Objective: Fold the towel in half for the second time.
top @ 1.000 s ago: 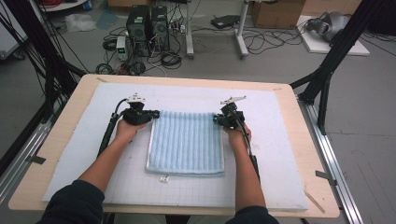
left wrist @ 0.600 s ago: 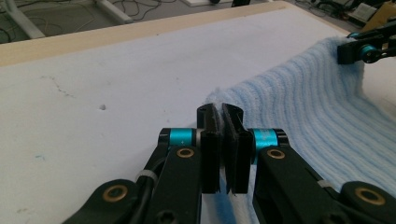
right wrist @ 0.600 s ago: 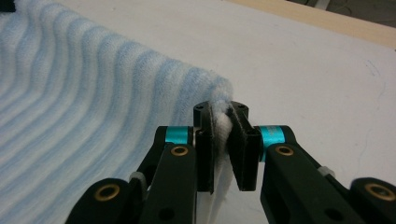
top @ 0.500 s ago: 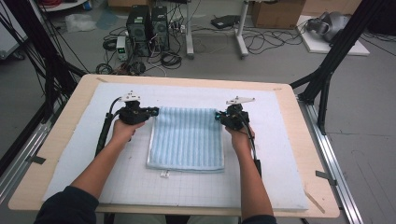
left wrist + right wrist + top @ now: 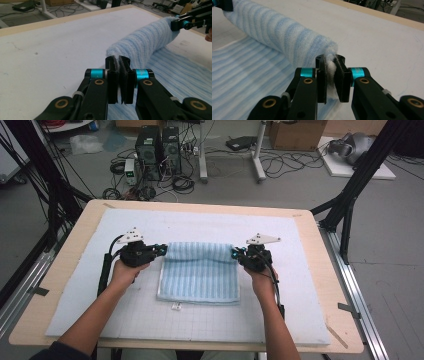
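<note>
The fold is only half made, so the risks come first. If the left claw (image 5: pixel 162 250) runs ahead of or behind the right one, the lifted edge of the towel (image 5: pixel 200 280) would skew and the layers would land crooked. If either grip slips, that corner would drop and the roll between the claws would sag or spill open on one side. A pull too far apart could also drag the lower layer across the mat (image 5: pixel 75 295), since nothing pins it down.

Left claw: jaws nearly together, clamped on the towel's far left corner; in the left gripper view (image 5: pixel 119 75) the cloth is pinched thin between the pads, and the raised hump of towel starts just beyond the tips and runs off to the right.

Between the claws the towel hangs as a loose rolled hump, with the rest lying flat on the mat just below and behind both tips, toward the person.

Right claw (image 5: pixel 235 254): jaws likewise narrow, holding the far right corner; in the right gripper view (image 5: pixel 332 75) a white tuft of cloth fills the slim gap, and the hump leaves the tips to the upper left
</note>
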